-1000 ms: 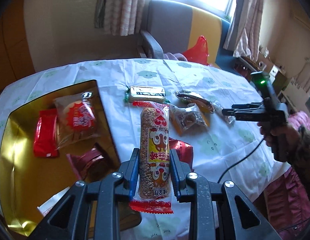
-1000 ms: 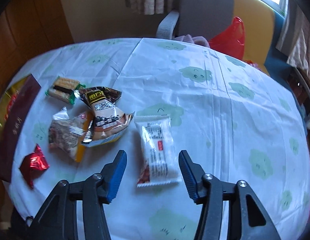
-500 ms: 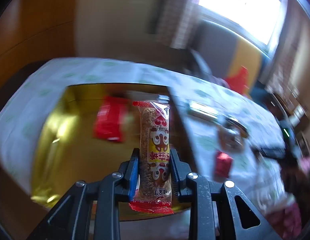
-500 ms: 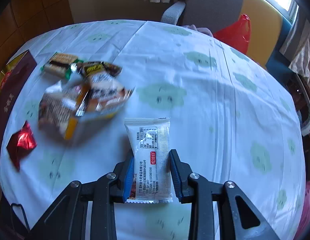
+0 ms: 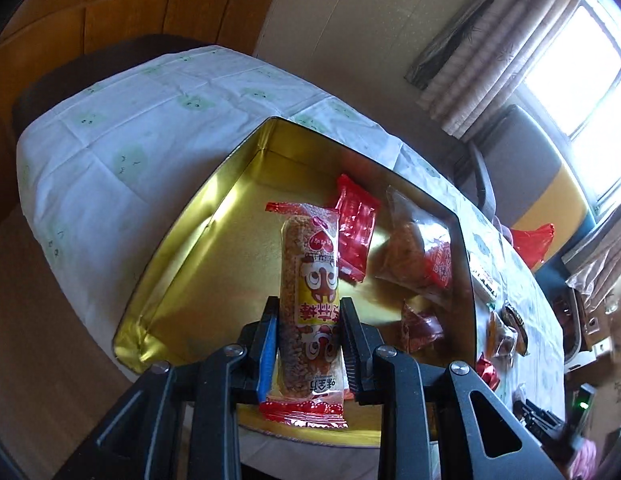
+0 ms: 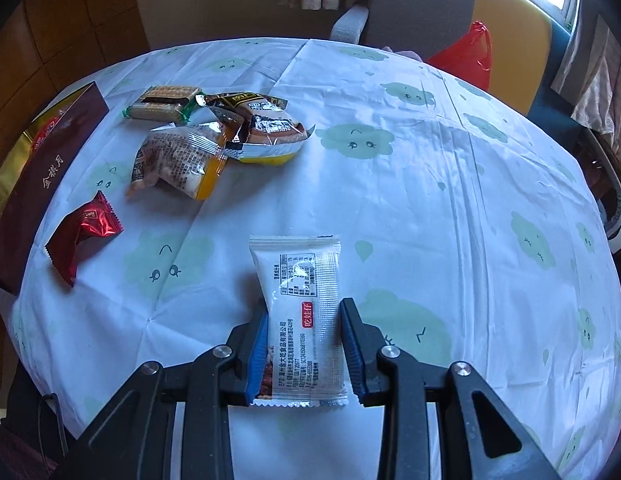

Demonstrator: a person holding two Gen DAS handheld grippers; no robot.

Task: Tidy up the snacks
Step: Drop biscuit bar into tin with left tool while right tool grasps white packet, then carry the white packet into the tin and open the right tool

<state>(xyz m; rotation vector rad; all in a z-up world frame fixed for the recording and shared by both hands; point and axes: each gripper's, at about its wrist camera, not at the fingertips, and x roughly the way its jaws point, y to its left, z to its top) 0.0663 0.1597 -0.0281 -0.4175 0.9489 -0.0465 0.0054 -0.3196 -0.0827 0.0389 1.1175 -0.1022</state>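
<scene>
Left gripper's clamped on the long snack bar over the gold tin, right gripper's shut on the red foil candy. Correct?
Not quite. The left gripper does clamp the long snack bar over the gold tin, but the right wrist view shows the right gripper shut on a white packet; the red foil candy lies untouched on the tablecloth.

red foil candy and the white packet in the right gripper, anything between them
Nothing: the right wrist view shows bare tablecloth between the red foil candy and the white packet.

Bright window (image 5: 590,76), striped curtains (image 5: 482,52); cream wall (image 5: 350,16); wood panelling (image 5: 130,4); grey-yellow armchair (image 6: 462,12).
</scene>
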